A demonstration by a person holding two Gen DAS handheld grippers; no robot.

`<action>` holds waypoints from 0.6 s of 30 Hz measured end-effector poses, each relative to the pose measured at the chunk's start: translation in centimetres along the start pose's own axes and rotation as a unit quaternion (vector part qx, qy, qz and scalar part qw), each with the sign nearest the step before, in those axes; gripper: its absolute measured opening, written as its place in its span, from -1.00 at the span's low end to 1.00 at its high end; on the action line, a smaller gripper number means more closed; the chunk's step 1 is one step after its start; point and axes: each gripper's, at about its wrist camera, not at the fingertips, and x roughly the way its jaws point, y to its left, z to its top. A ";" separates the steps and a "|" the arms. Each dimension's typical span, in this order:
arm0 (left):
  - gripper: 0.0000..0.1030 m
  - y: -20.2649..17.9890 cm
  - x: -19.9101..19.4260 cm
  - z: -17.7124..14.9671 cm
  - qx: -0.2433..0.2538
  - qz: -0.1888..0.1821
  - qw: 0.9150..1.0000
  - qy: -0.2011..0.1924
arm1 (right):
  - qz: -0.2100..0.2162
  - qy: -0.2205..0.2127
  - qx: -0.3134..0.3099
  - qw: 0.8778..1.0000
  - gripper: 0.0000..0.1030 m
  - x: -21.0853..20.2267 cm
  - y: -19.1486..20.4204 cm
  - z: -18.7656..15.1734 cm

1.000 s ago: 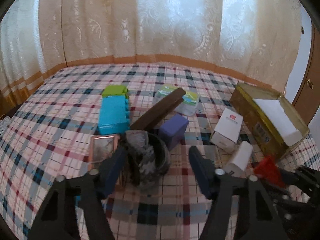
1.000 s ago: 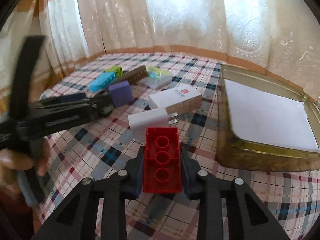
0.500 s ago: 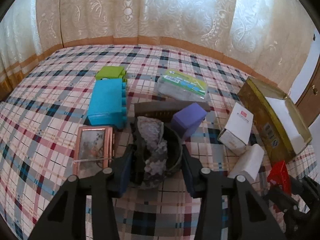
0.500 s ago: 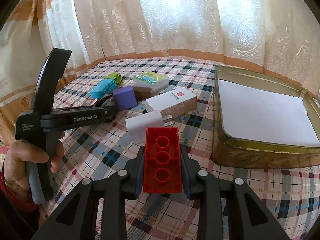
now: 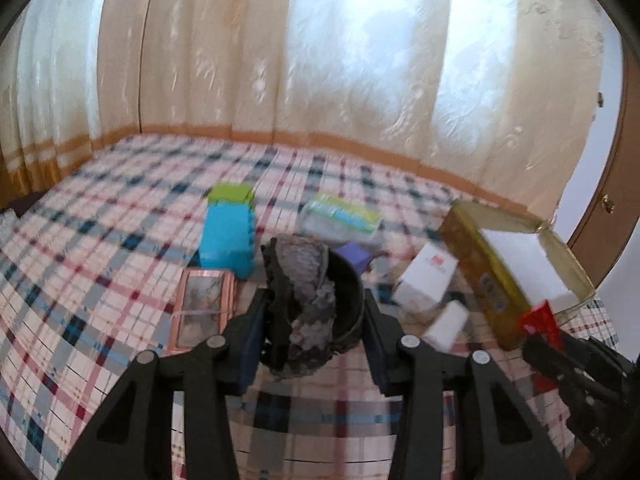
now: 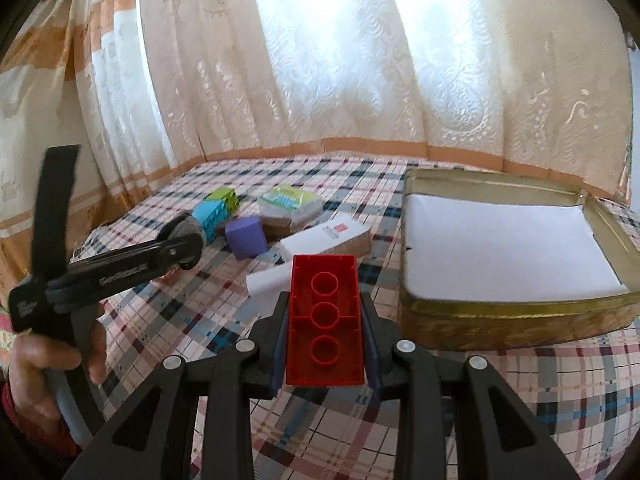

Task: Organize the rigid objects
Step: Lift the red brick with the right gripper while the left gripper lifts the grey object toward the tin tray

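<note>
Left hand-held gripper (image 5: 314,316) is clamped on a dark round pot (image 5: 344,300) above the plaid bed (image 5: 100,240); right hand-held gripper (image 6: 325,320) clamps a red brick (image 6: 325,316) beside the gold tin (image 6: 520,312).

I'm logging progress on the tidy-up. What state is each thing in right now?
Left gripper: shut on the dark round container.
Dark round container: held, grey patterned stuff inside.
Right gripper: shut on the red brick.
Red brick: held, hollow underside up.
Gold tin: open, white lining, nothing else inside.
Purple block: loose on the cloth.
</note>
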 end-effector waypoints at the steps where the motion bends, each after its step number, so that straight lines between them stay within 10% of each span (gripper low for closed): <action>1: -0.16 -0.6 -0.4 0.3 0.007 -0.002 1.000 -0.011 | -0.001 -0.003 0.002 1.000 -0.35 -0.1 -0.1 0.2; 18: -0.16 -10.6 -1.2 2.8 0.081 -0.059 0.993 -0.063 | -0.081 -0.077 0.037 0.993 -0.34 -4.0 -6.9 2.8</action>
